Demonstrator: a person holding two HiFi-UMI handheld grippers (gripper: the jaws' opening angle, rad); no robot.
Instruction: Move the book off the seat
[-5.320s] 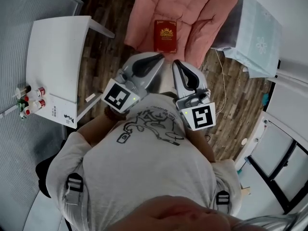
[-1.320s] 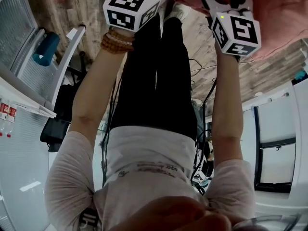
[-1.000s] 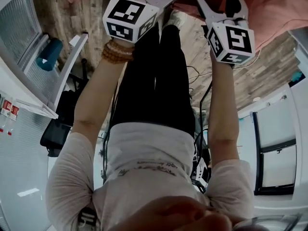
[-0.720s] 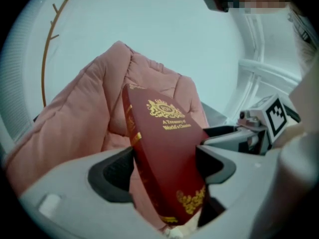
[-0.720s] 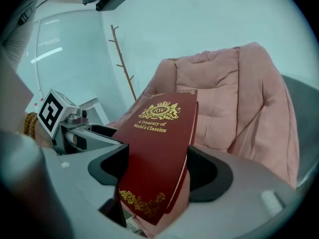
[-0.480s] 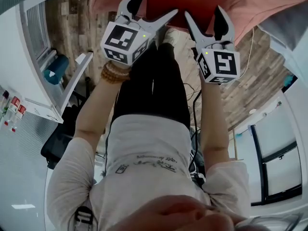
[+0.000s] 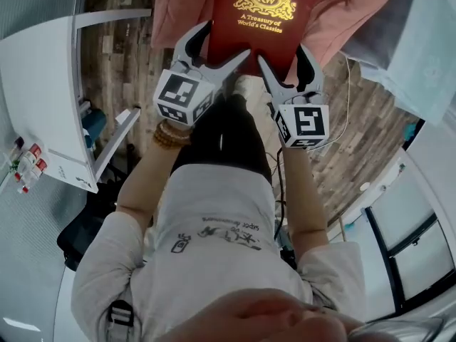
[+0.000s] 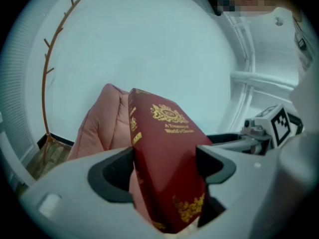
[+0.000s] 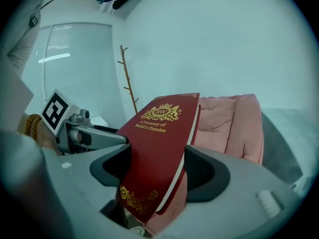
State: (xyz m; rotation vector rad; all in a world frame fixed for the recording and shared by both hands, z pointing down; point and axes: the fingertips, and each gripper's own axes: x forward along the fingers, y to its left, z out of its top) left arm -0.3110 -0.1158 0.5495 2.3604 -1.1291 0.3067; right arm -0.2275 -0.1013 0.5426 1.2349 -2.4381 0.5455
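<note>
At the top centre of the head view, the book (image 7: 260, 20) is pinched at its lower edge by both claws: the left claw (image 7: 228, 38) is clamped on one corner, and the right claw (image 7: 283, 54), whose jaws have just been closing, is pressed on the other. It is held up before the pink seat (image 7: 182, 6), seemingly clear of it; only setting it down elsewhere is judged to be left

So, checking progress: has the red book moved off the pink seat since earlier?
Yes. The red book has risen off the pink seat cushion toward the camera, and now hides much of it.
</note>
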